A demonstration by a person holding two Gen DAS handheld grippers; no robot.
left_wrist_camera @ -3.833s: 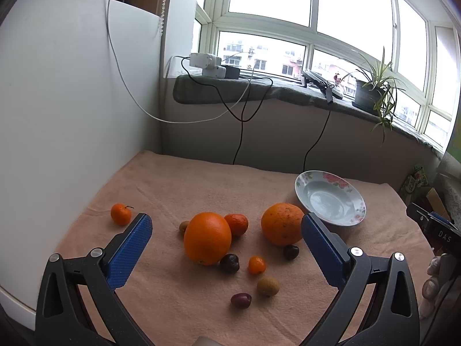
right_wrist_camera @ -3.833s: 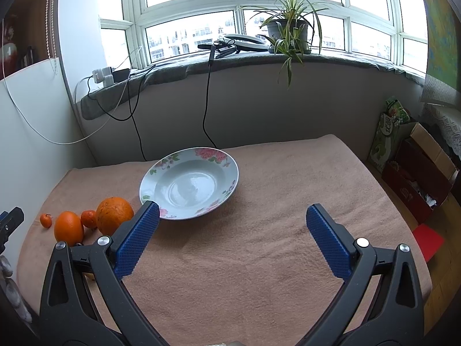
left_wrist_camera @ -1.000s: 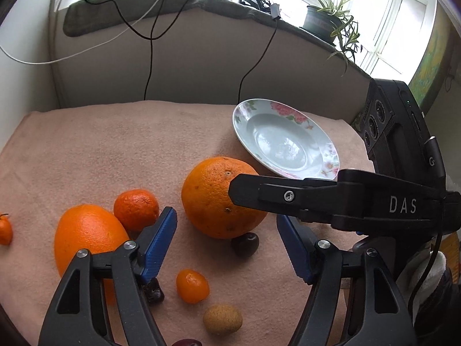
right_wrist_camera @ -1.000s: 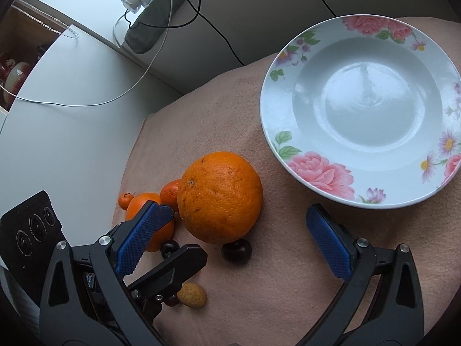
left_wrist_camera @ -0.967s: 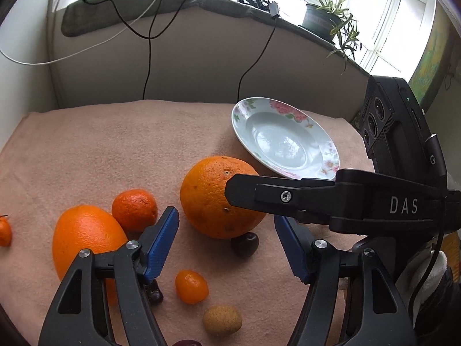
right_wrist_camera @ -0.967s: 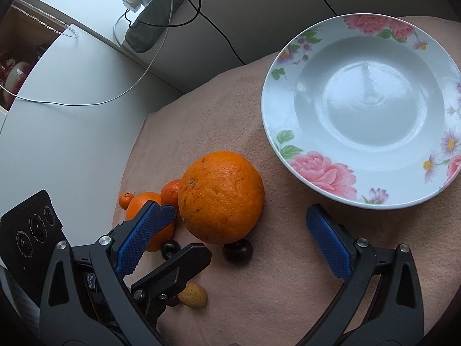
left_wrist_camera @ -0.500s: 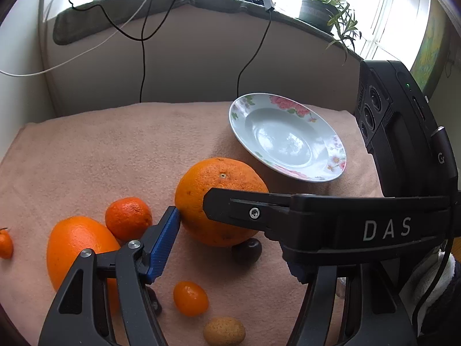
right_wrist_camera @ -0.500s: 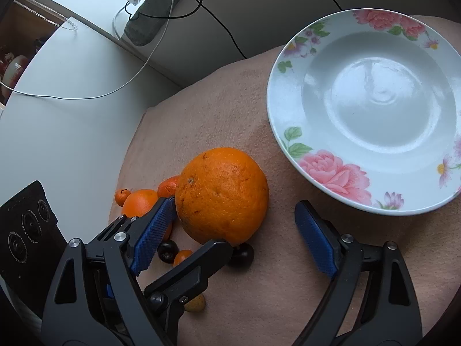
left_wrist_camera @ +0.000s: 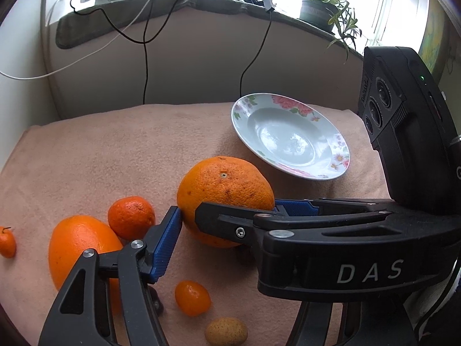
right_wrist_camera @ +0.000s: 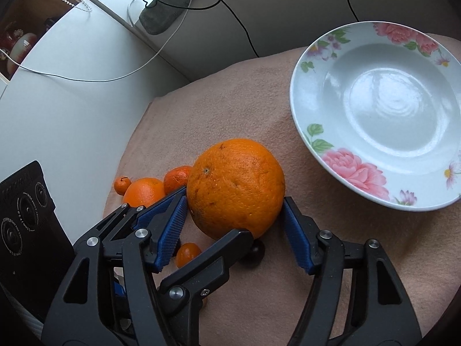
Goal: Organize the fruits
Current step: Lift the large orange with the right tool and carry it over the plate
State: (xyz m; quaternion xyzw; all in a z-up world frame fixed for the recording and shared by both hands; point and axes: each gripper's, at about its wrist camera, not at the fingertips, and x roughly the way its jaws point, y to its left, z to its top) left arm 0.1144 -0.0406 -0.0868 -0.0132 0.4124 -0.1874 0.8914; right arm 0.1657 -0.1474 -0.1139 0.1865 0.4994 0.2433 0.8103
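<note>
A big orange (left_wrist_camera: pixel 224 184) (right_wrist_camera: pixel 236 184) lies on the pink cloth in front of a white flowered plate (left_wrist_camera: pixel 291 138) (right_wrist_camera: pixel 383 109). My right gripper (right_wrist_camera: pixel 234 216) has closed onto this orange, a blue pad touching each side. My left gripper (left_wrist_camera: pixel 227 219) sits at the same orange; its left pad (left_wrist_camera: pixel 167 239) touches the orange's left side, its right finger is hidden behind the right gripper. A second big orange (left_wrist_camera: pixel 80 248), a mandarin (left_wrist_camera: pixel 131 216), a kumquat (left_wrist_camera: pixel 191 298), a tan fruit (left_wrist_camera: pixel 226 331) and a tiny orange fruit (left_wrist_camera: pixel 6 242) lie nearby.
A dark fruit (right_wrist_camera: pixel 256 252) lies under the big orange. The cloth (left_wrist_camera: pixel 115 150) ends at a white panel (right_wrist_camera: pixel 72 101) on the left and a beige wall with hanging cables (left_wrist_camera: pixel 145 57) at the back. A potted plant (left_wrist_camera: pixel 322 8) stands on the sill.
Both grippers have moved in on the big orange and narrowed. The right gripper's pads, apart from the fruit half a second ago, now press on it.
</note>
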